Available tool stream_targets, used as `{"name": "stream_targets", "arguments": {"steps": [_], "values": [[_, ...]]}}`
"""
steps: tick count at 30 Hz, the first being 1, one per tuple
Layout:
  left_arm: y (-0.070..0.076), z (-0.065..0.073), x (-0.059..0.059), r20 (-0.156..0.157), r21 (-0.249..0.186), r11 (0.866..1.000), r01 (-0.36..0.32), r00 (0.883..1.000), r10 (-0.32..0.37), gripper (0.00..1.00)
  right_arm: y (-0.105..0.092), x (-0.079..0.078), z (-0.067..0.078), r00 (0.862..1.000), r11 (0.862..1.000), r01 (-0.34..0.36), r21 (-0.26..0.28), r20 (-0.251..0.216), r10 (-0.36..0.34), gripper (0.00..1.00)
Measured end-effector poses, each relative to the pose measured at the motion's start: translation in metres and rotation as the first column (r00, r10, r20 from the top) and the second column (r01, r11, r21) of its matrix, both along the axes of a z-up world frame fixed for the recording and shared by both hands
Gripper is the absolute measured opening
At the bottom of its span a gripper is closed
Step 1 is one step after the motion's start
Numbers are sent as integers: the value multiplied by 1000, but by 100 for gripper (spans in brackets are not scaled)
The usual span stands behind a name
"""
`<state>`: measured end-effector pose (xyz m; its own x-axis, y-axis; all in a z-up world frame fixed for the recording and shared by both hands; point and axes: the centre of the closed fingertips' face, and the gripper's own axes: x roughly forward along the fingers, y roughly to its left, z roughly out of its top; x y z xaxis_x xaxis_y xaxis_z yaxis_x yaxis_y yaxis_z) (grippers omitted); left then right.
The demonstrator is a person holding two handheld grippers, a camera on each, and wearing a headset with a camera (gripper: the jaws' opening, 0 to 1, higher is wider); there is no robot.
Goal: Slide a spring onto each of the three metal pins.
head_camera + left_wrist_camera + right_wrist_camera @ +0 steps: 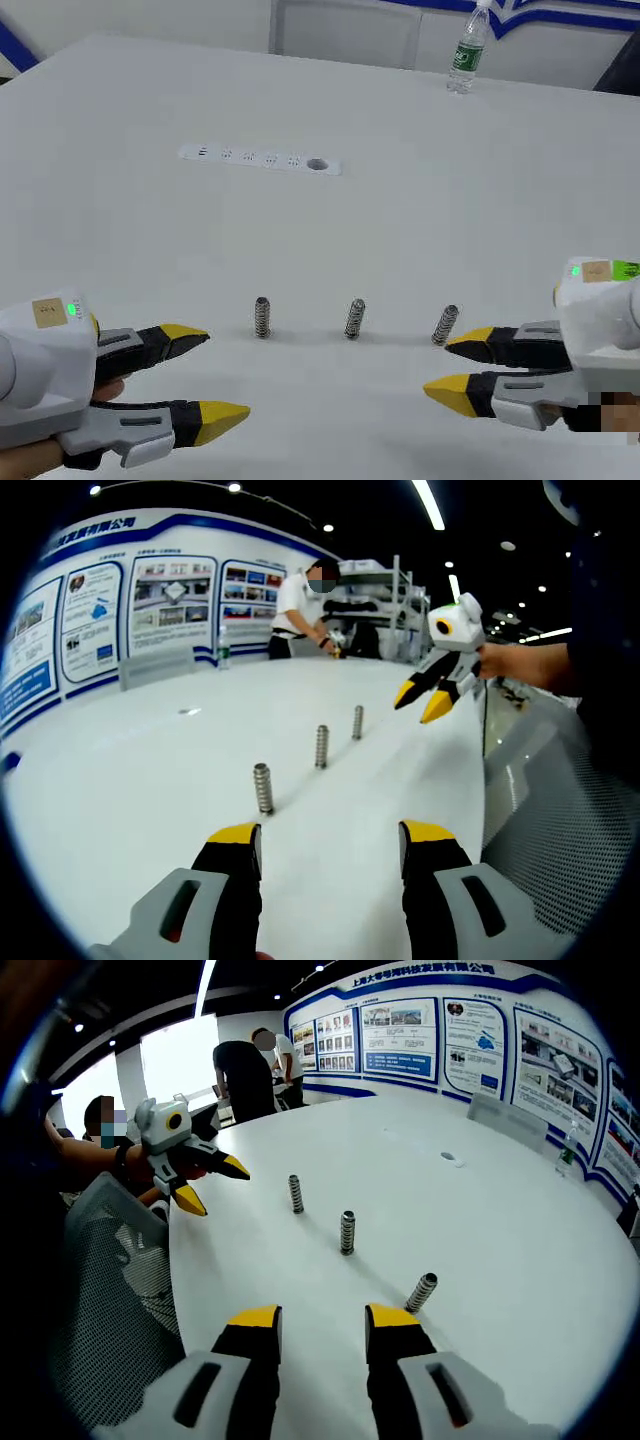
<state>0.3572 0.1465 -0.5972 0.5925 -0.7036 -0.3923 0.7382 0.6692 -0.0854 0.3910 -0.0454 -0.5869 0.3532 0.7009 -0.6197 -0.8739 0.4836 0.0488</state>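
Yellow-tipped left gripper and yellow-tipped right gripper hover spread and empty, three small silvery coil springs standing in a row between them, the rightmost leaning just off the right tips, all looking light, springy, probably slippery, best pinched gently mid-coil.

**Barely anything readable here**

The only real text is a line of blue Chinese characters along the top edge of the blue-and-white wall display board. I can make out 有限公司 at its end, in both gripper views. The poster print below is too small to read. The green label on the clear plastic water bottle by the table's far edge is a blur. Same goes for the tan stickers on the left gripper and the right gripper.
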Motion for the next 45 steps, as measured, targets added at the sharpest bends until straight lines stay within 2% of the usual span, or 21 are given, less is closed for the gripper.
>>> {"name": "stream_targets", "arguments": {"steps": [6, 14, 16, 18, 24, 34, 45], "values": [[-2, 1, 1, 0, 0, 1000, 0, 1000, 0, 57, -21, 8, -1, 998, 998, 62, 26, 29, -62, 37], [3, -1, -1, -8, 4, 1000, -11, 1000, 11, 58, -31, 6, 1, 994, 996, 40, 74, 94, -47, 47], [4, -1, -2, -9, 5, 1000, -14, 1000, 14, 58, -34, 8, 2, 991, 995, 41, 88, 121, -51, 50], [5, -2, -2, -12, 6, 1000, -16, 1000, 17, 58, -38, 9, 1, 991, 994, 50, 98, 123, -62, 55], [5, -2, -2, -14, 7, 1000, -22, 1000, 22, 59, -45, 13, -2, 983, 992, 62, 111, 167, -80, 70], [4, -3, -1, -17, 4, 1000, -31, 999, 31, 63, -43, 10, -8, 984, 990, 77, 119, 151, -95, 74], [4, -2, 2, -13, -7, 999, -43, 999, 43, 67, -40, 9, -2, 982, 987, 89, 131, 154, -109, 74]]}}
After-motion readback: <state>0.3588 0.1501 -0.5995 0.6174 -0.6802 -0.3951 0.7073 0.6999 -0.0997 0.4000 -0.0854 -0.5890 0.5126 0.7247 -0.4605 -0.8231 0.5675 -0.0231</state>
